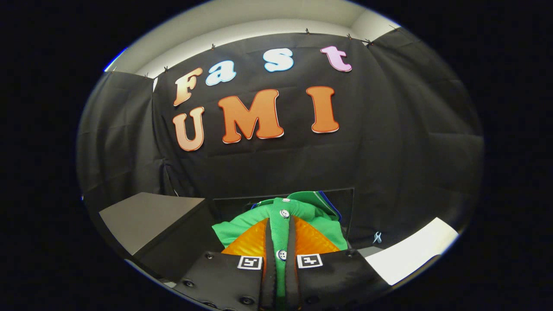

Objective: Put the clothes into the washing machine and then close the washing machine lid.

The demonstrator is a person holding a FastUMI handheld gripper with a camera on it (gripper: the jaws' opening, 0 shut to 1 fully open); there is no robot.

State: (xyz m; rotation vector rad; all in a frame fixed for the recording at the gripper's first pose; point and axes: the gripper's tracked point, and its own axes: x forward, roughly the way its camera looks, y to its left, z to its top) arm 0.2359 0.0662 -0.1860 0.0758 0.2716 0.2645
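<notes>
Gripping a green garment (283, 220) by its buttoned placket, the hand-held gripper (280, 242) has both fingers pressed close against the fabric. The cloth bunches between and just beyond the fingertips, its lower part hidden behind the fingers; a blue-edged fold shows at its far side. A grey slab (149, 218) lies to the left, a white sheet (410, 255) to the right, with black cloth wall (410, 142) behind.

Black cloth wall (389, 142), possibly a grey tabletop (147, 218).
</notes>
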